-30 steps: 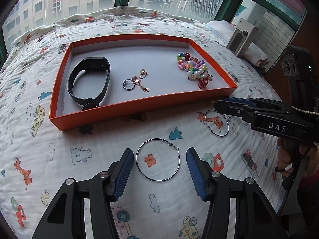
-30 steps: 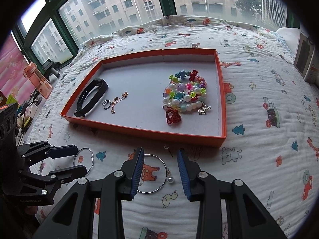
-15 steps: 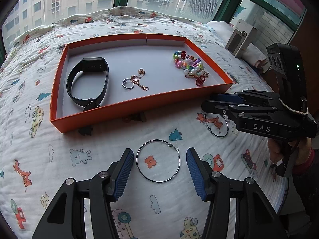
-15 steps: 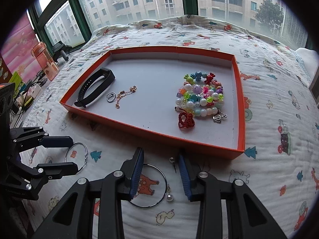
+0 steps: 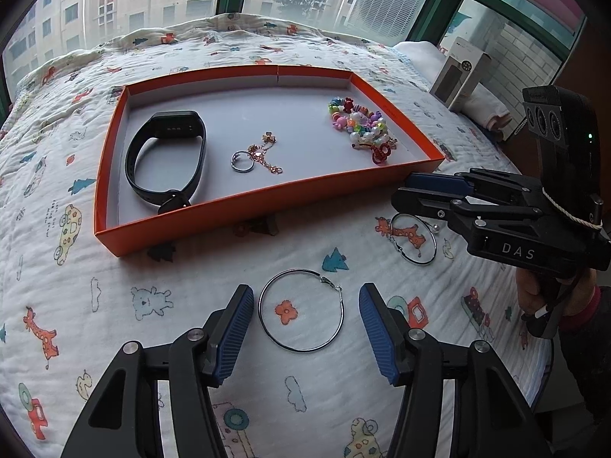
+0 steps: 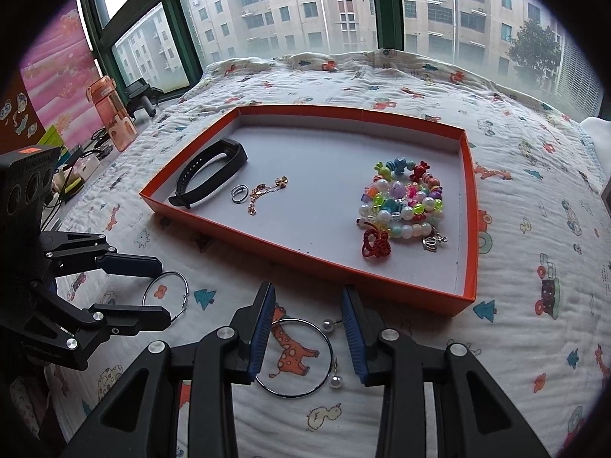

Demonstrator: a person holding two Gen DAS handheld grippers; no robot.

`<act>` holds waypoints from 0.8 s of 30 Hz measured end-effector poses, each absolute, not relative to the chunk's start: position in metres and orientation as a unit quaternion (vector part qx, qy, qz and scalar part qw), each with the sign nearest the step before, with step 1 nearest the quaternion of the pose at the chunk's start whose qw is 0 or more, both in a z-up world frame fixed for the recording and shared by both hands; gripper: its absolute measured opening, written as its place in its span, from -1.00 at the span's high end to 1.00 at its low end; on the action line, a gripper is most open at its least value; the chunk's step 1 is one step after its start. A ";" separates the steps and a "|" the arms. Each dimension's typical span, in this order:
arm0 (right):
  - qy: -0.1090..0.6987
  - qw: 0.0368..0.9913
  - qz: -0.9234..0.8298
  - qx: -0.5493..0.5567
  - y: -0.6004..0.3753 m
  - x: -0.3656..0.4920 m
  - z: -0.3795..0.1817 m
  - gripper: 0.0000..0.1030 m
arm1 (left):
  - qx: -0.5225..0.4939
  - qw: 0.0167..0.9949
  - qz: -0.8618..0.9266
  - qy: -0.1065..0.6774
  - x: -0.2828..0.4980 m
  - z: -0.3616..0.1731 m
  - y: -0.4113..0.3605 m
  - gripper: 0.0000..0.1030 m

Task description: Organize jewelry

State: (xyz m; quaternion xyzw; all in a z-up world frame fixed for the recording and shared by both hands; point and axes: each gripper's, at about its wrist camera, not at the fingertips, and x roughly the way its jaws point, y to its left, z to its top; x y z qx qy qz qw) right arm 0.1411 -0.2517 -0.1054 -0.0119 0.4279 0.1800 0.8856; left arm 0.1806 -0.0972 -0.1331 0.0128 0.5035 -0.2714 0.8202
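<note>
An orange tray (image 5: 236,206) (image 6: 469,206) on the bed holds a black wristband (image 5: 164,160) (image 6: 210,175), a silver ring (image 5: 241,161) with a gold chain (image 5: 267,154), and bead bracelets (image 5: 361,129) (image 6: 404,206). My left gripper (image 5: 305,320) (image 6: 160,290) is open around a large hoop earring (image 5: 301,311) (image 6: 166,294) lying on the quilt. My right gripper (image 6: 307,324) (image 5: 404,191) is open over a second hoop earring (image 6: 294,357) (image 5: 414,238). Two pearl studs (image 6: 335,381) lie beside that hoop.
The quilt with cartoon prints (image 5: 57,305) covers the bed. A grey box (image 5: 460,74) stands at the far right by a folded towel. An orange bottle (image 6: 110,114) and cables sit on a ledge at the left. Windows run behind the bed.
My right gripper has swung left and moved closer to the tray's front edge, still above its hoop. My left gripper stays around its hoop.
</note>
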 end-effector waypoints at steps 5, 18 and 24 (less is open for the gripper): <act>0.442 0.880 0.174 -0.028 -0.258 0.145 -0.109 0.24 | 0.012 0.820 -0.271 0.504 0.180 -0.133 -0.097 -0.20; 0.445 0.880 0.150 -0.068 -0.272 0.134 -0.115 0.24 | 0.014 0.821 -0.270 0.504 0.180 -0.133 -0.098 -0.20; 0.444 0.876 0.169 -0.085 -0.259 0.127 -0.116 0.24 | 0.014 0.821 -0.269 0.503 0.180 -0.133 -0.098 -0.20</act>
